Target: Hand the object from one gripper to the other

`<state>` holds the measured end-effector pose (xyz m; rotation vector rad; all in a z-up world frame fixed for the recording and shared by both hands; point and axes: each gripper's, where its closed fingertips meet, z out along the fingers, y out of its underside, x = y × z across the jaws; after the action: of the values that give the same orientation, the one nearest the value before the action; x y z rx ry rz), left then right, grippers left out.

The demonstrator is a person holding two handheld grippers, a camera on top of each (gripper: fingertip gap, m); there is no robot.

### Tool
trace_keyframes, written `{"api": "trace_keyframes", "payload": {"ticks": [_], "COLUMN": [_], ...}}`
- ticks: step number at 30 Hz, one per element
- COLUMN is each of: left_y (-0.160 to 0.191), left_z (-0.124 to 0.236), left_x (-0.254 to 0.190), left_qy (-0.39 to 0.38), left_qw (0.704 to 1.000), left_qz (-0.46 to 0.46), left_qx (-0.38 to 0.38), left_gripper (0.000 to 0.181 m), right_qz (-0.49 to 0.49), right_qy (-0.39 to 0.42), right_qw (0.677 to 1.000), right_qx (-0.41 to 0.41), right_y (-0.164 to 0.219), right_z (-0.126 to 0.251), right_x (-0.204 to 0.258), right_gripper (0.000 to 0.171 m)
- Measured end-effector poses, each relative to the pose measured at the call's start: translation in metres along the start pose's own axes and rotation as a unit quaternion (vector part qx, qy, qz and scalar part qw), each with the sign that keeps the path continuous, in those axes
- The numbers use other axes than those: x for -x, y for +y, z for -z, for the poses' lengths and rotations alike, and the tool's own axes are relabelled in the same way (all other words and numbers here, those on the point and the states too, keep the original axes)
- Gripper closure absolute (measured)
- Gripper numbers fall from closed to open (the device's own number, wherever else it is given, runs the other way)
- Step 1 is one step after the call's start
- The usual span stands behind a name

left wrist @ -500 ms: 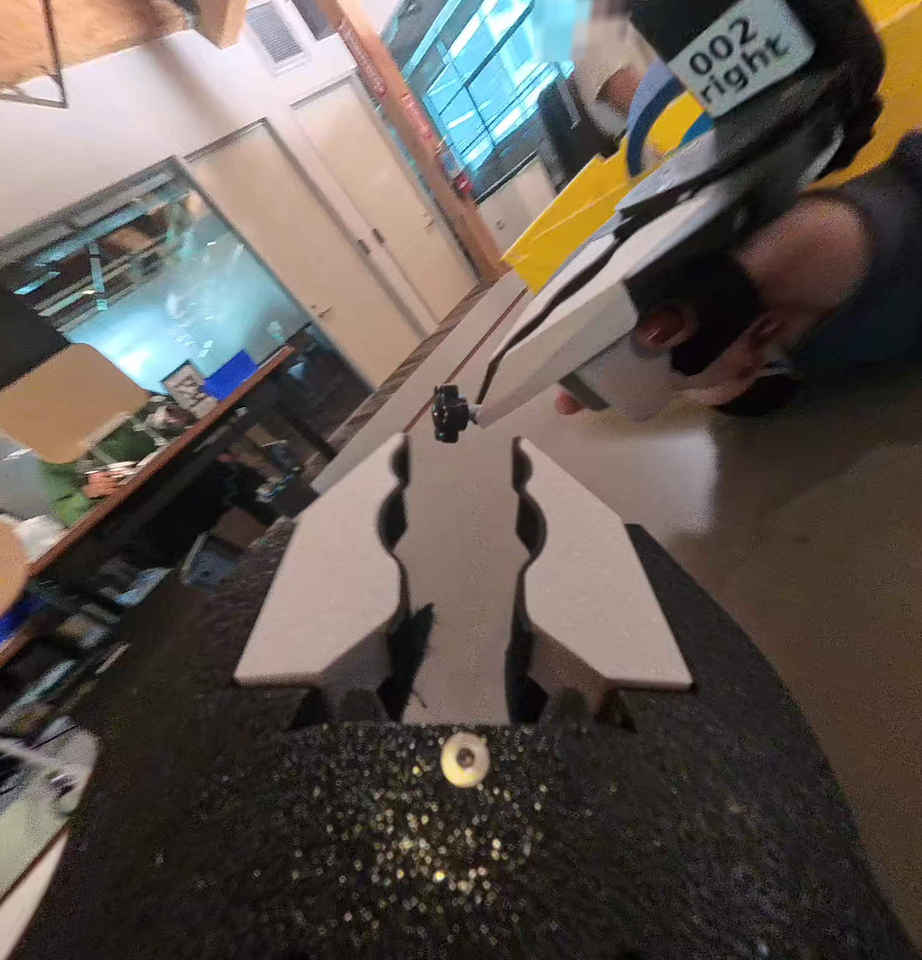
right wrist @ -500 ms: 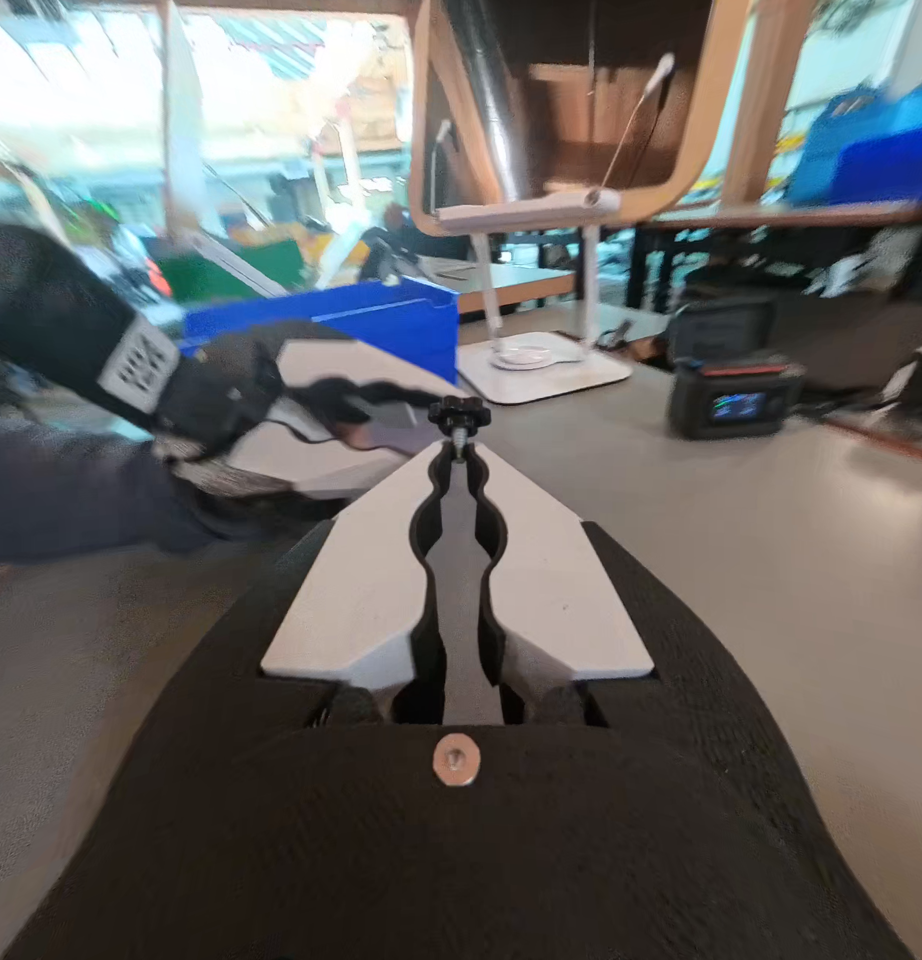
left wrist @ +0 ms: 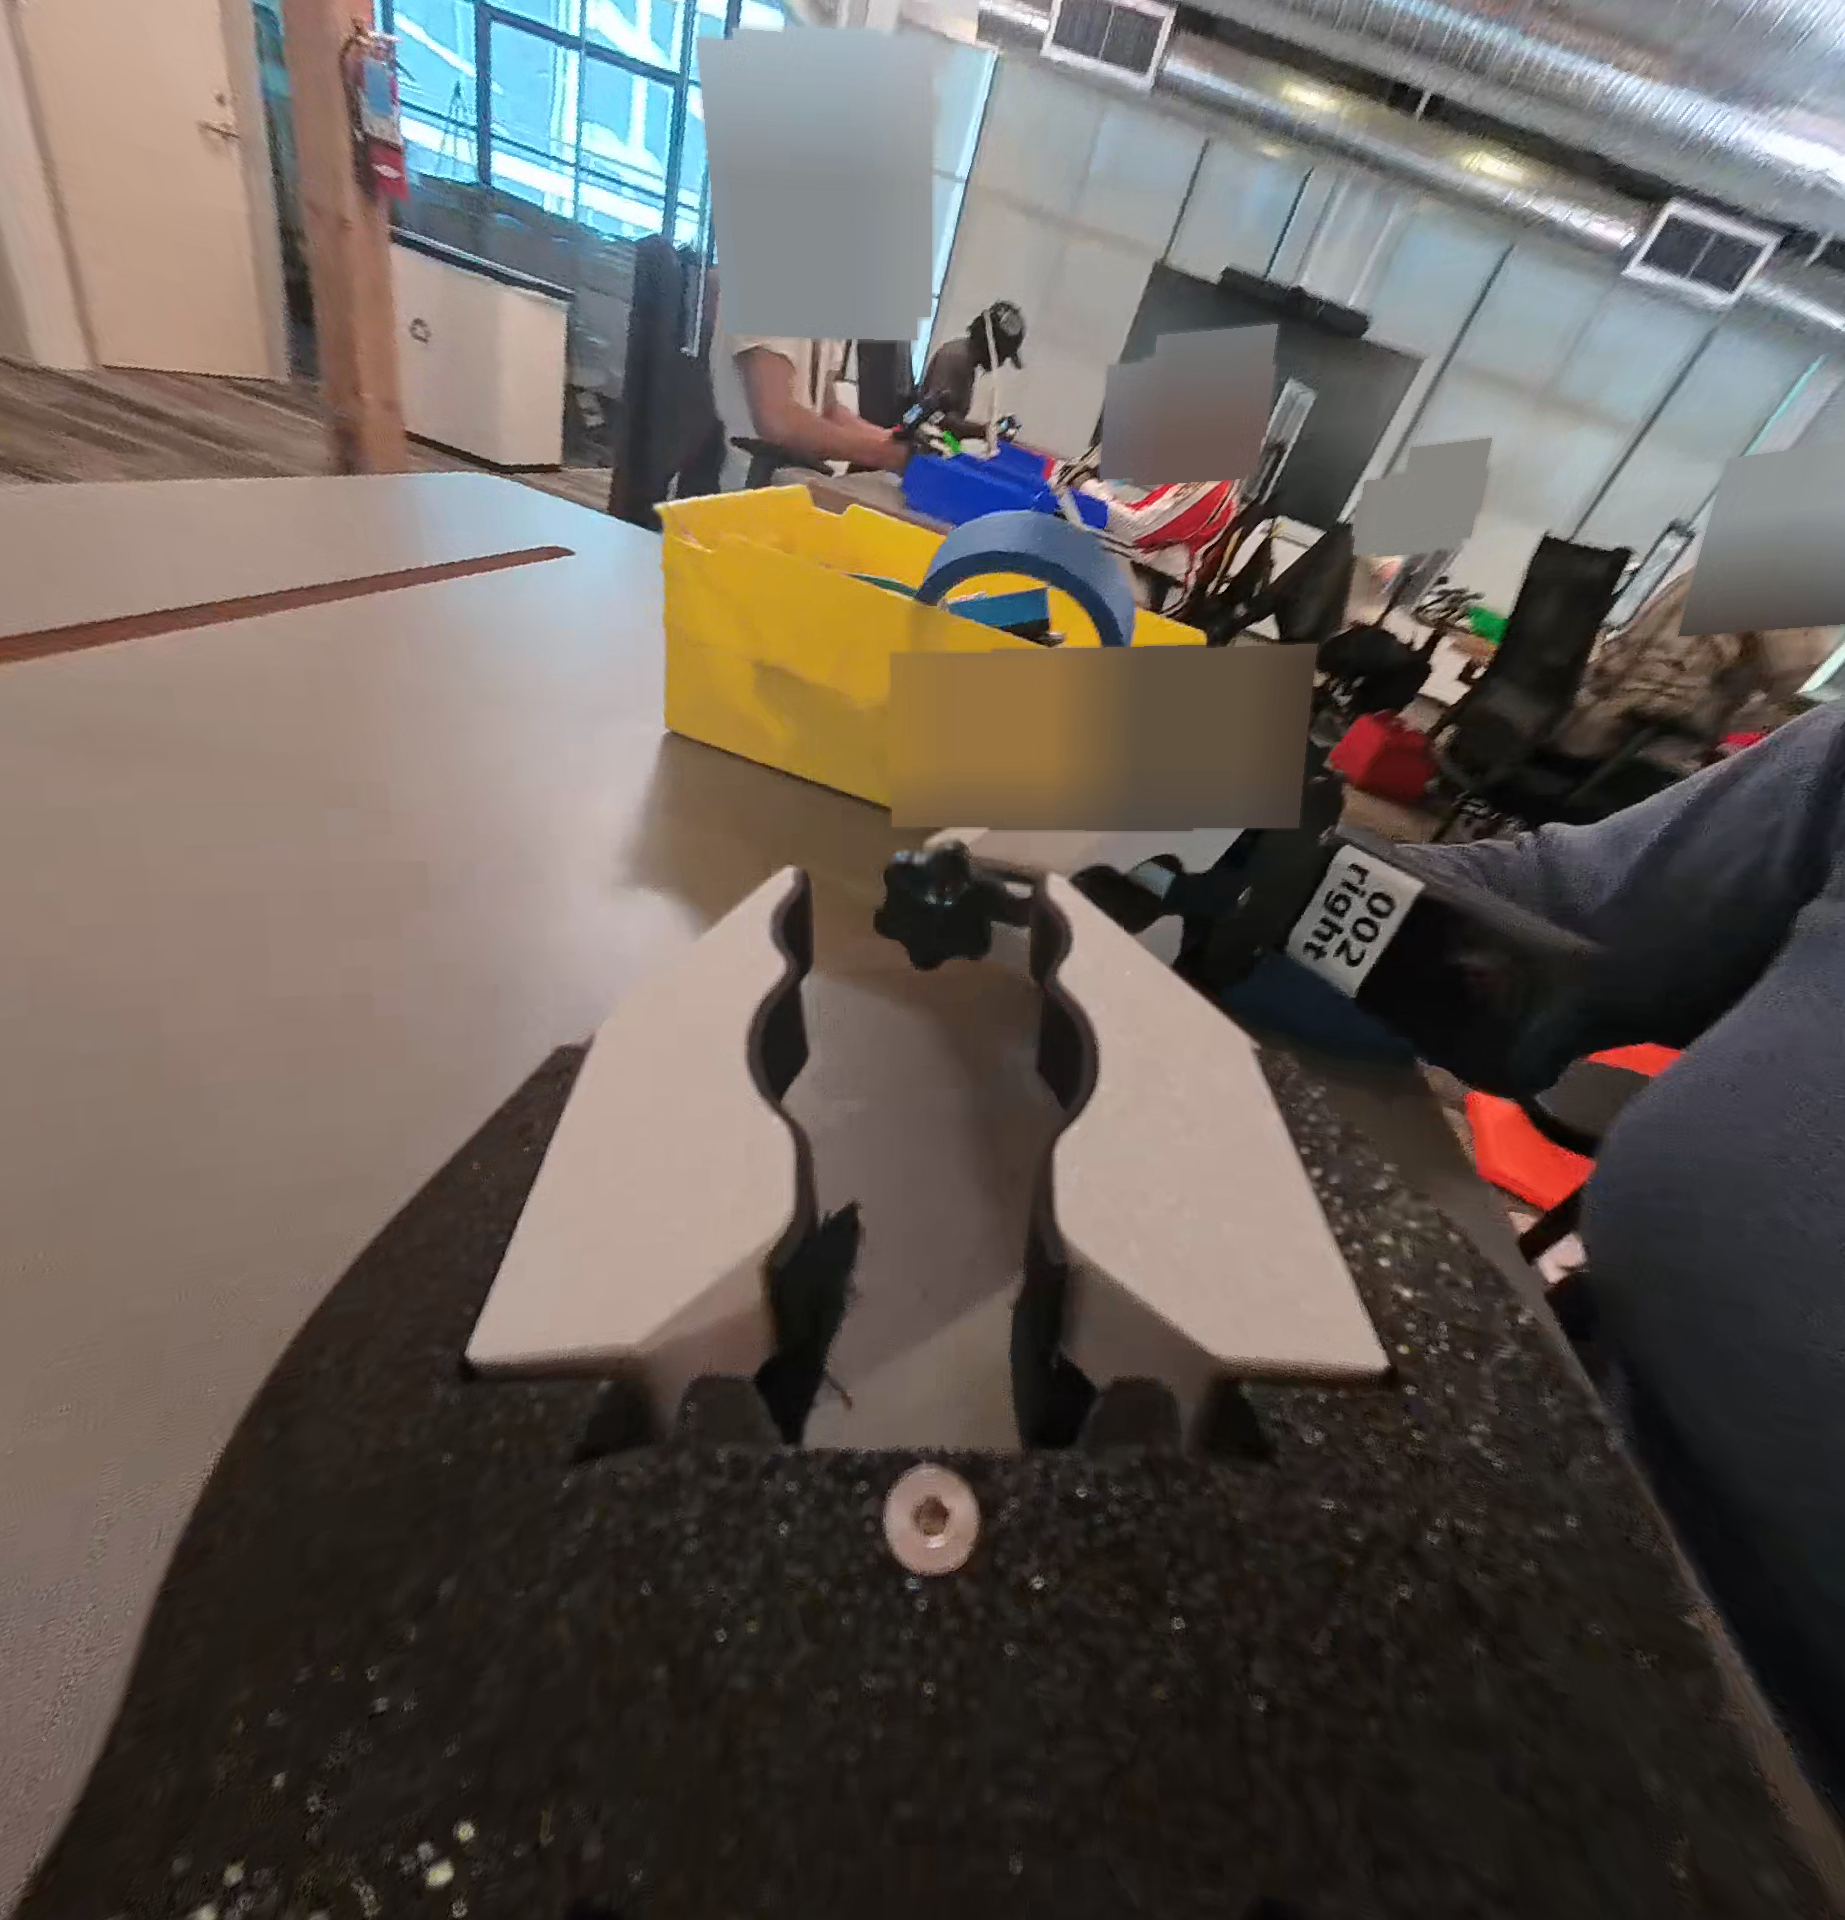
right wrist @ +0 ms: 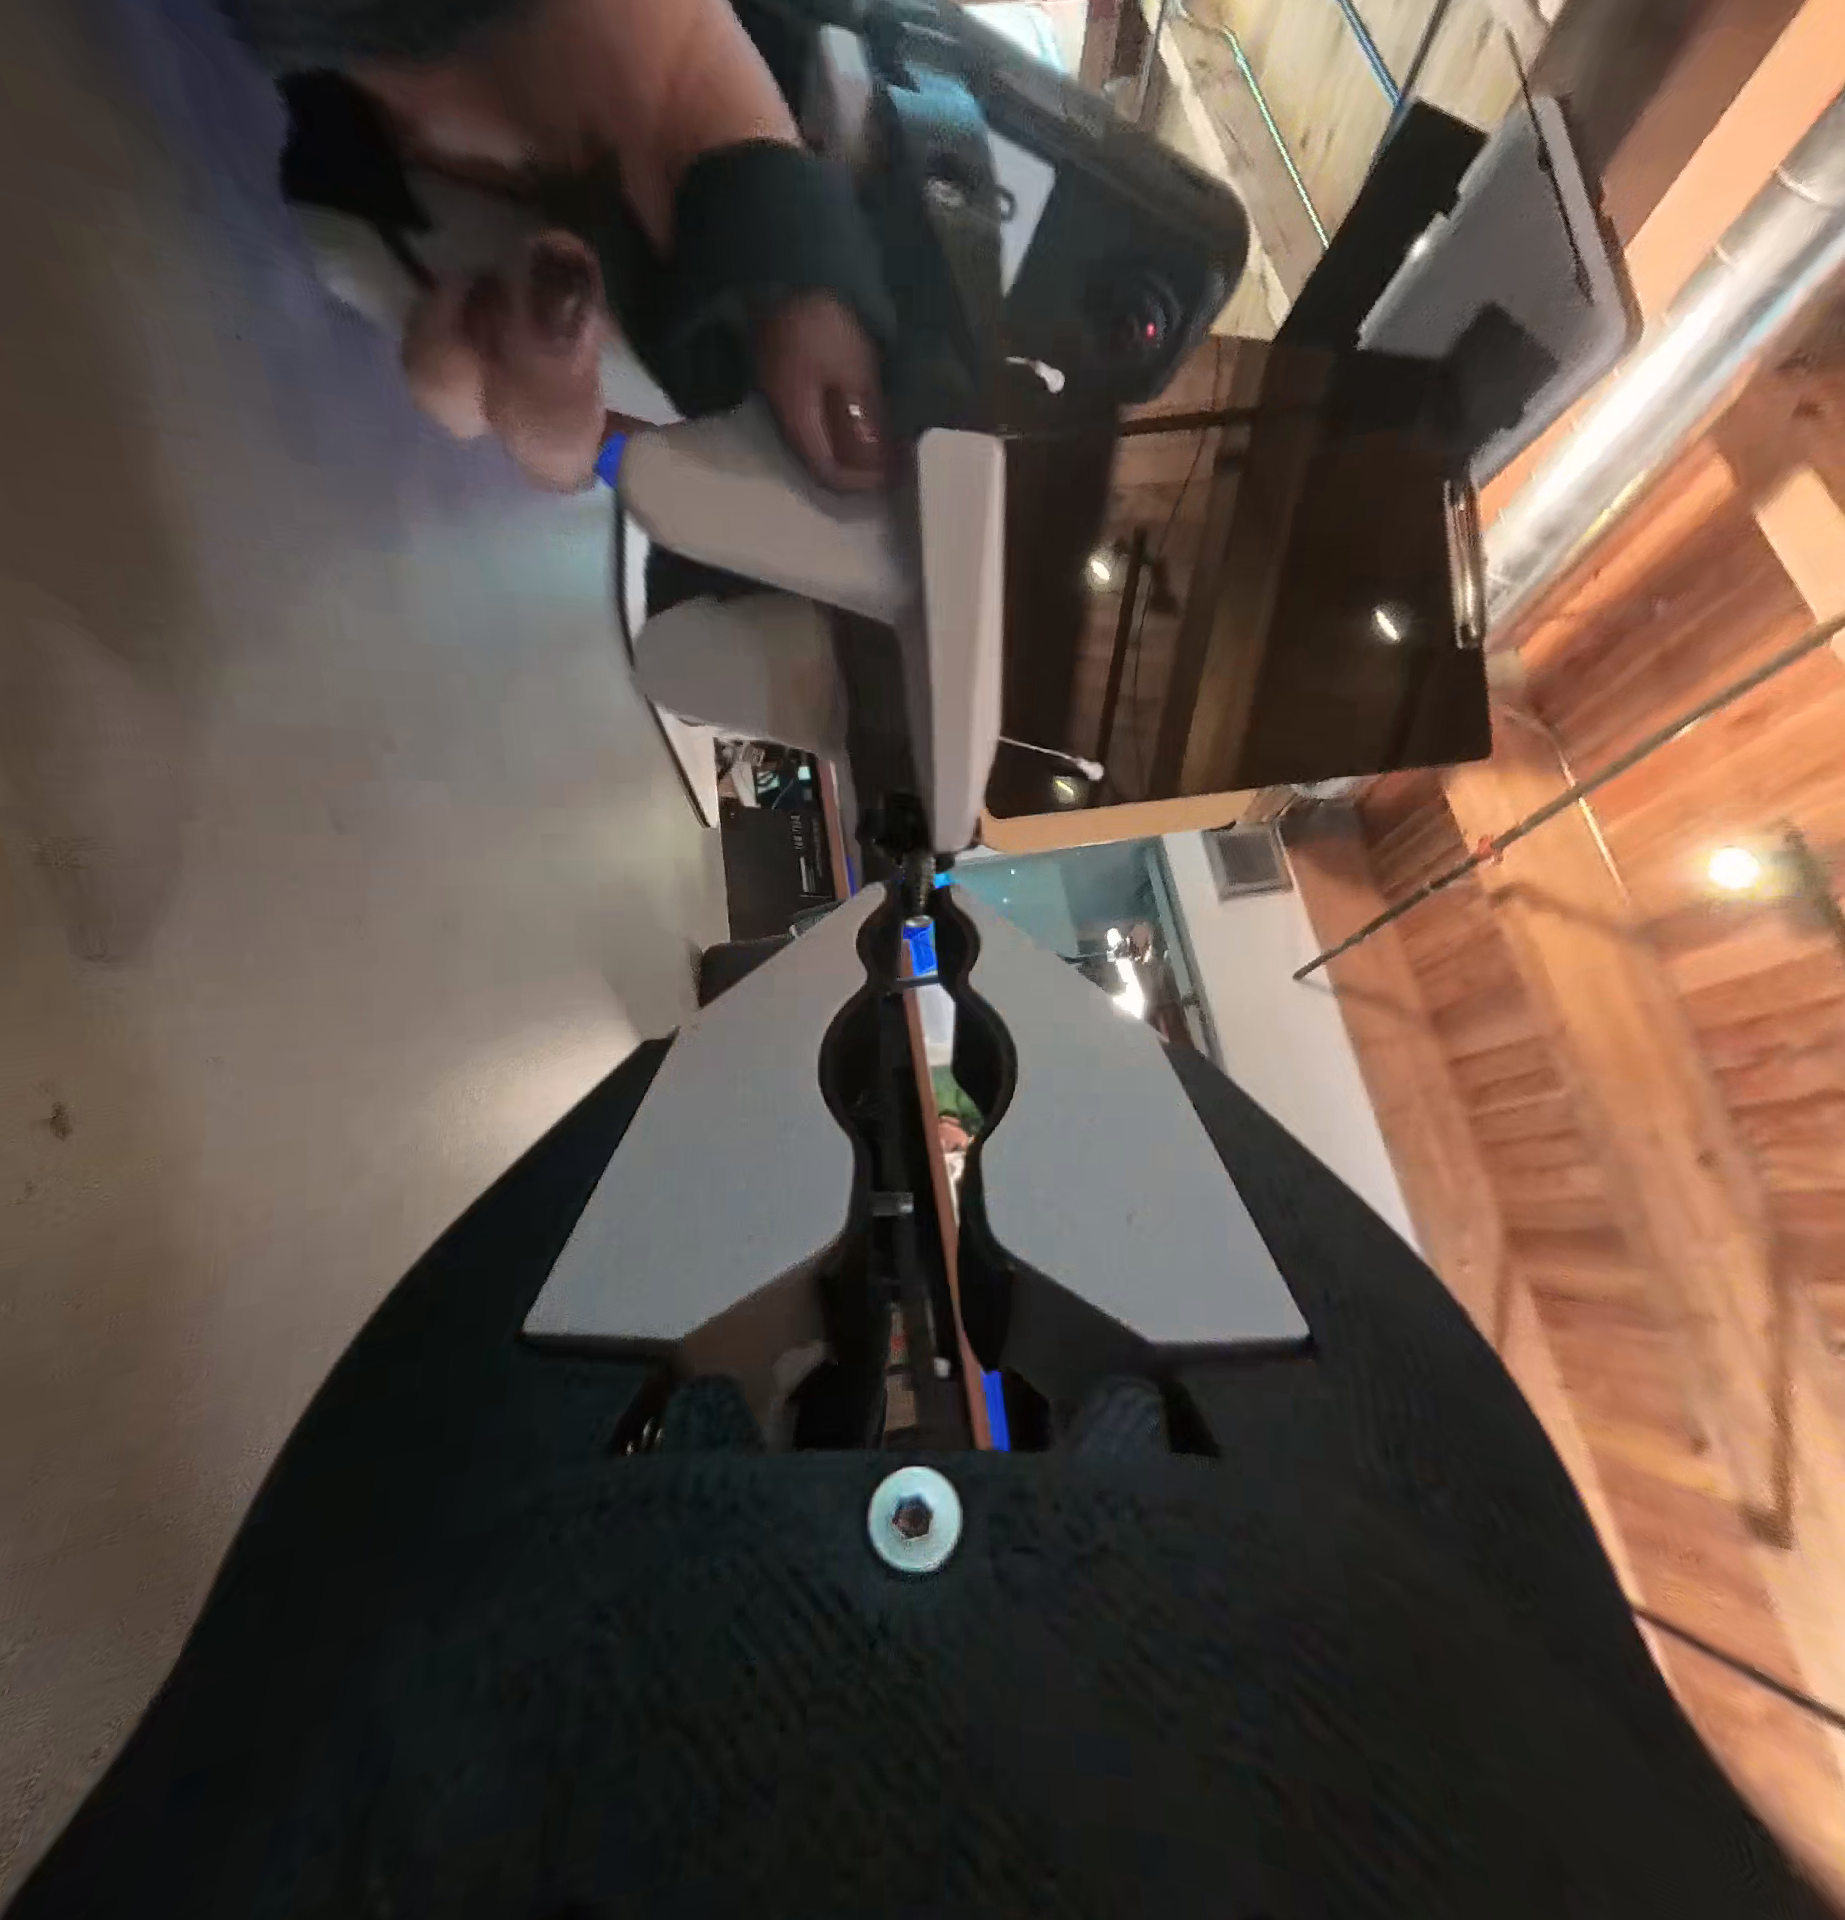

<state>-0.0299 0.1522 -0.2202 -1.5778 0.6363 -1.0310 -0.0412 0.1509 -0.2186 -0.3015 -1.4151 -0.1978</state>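
Across the broad grey table [left wrist: 274, 831], far side, sits a yellow bin [left wrist: 783, 644] with a blue tape roll [left wrist: 1032, 561] standing at its right end. Nearer, the left gripper [left wrist: 923, 904] has its grey fingers [left wrist: 679, 1122] spread well apart, nothing held; the black knob screw [left wrist: 933, 914] sits just beyond their tips, in the gap. Right wrist view, rolled sideways: right gripper [right wrist: 916, 899] tips pinched together on the screw's threaded shank [right wrist: 916, 868], knob end pointing away, the left gripper's one visible finger [right wrist: 954, 644] just beside it. A person's hand [right wrist: 627, 291] grips that tool's handle, blurred.
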Motion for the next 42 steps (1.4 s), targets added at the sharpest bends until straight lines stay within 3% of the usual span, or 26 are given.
{"api": "trace_keyframes", "payload": {"ticks": [2, 6, 8, 11, 12, 14, 17, 19, 21, 23, 28, 31, 34, 39, 40, 42], "left_y": [0.001, 0.001, -0.001, -0.010, -0.013, -0.016, -0.017, -0.016, -0.012, -0.009, -0.004, -0.004, -0.004, -0.008, -0.007, -0.003], "left_z": [0.001, 0.002, 0.003, 0.008, 0.009, 0.011, 0.013, 0.013, 0.011, 0.009, 0.007, 0.006, 0.005, 0.007, 0.007, 0.005], "left_x": [-0.005, -0.004, -0.003, -0.006, -0.010, -0.016, -0.025, -0.028, -0.029, -0.029, -0.029, -0.025, -0.014, 0.003, 0.003, 0.002], "left_qy": [0.018, -0.005, -0.031, -0.053, -0.051, -0.045, -0.027, -0.023, -0.021, -0.023, -0.025, -0.030, -0.048, -0.046, -0.035, -0.012], "left_qw": [1.000, 0.997, 0.990, 0.974, 0.968, 0.959, 0.949, 0.942, 0.937, 0.931, 0.927, 0.939, 0.959, 0.991, 0.994, 0.998], "left_qz": [-0.008, -0.070, -0.134, -0.219, -0.243, -0.279, -0.312, -0.332, -0.346, -0.362, -0.374, -0.342, -0.280, -0.124, -0.098, -0.064], "left_qx": [0.001, 0.012, 0.012, -0.011, -0.019, -0.033, -0.047, -0.051, -0.041, -0.032, -0.020, -0.016, -0.012, -0.017, -0.017, -0.008], "left_gripper": [0.159, 0.160, 0.160, 0.160, 0.160, 0.160, 0.160, 0.160, 0.160, 0.160, 0.160, 0.160, 0.151, 0.141, 0.140, 0.142], "right_qz": [0.010, -0.006, -0.082, -0.295, -0.381, -0.559, -0.768, -0.831, -0.847, -0.845, -0.843, -0.829, -0.793, -0.597, -0.547, -0.480], "right_qy": [-0.002, -0.005, -0.018, -0.060, -0.080, -0.137, -0.229, -0.274, -0.312, -0.337, -0.336, -0.322, -0.274, -0.168, -0.153, -0.128], "right_qw": [1.000, 1.000, 0.996, 0.953, 0.919, 0.812, 0.575, 0.449, 0.389, 0.371, 0.374, 0.421, 0.525, 0.780, 0.819, 0.862], "right_qx": [-0.002, -0.005, -0.011, -0.039, -0.055, -0.097, -0.162, -0.182, -0.182, -0.186, -0.188, -0.178, -0.145, -0.084, -0.087, -0.096], "right_y": [-0.002, -0.003, -0.003, 0.000, 0.000, -0.003, -0.006, -0.007, -0.014, -0.024, -0.026, -0.023, -0.013, 0.003, -0.001, -0.009], "right_z": [0.000, 0.000, -0.001, 0.000, 0.001, 0.003, 0.007, 0.009, 0.009, 0.011, 0.012, 0.011, 0.004, 0.000, 0.002, 0.003], "right_x": [0.001, 0.001, 0.001, -0.005, -0.008, -0.016, -0.023, -0.019, -0.012, -0.010, -0.013, -0.012, -0.008, -0.006, -0.008, -0.012], "right_gripper": [0.168, 0.167, 0.166, 0.141, 0.140, 0.141, 0.145, 0.146, 0.147, 0.151, 0.167, 0.168, 0.167, 0.167, 0.167, 0.167]}}
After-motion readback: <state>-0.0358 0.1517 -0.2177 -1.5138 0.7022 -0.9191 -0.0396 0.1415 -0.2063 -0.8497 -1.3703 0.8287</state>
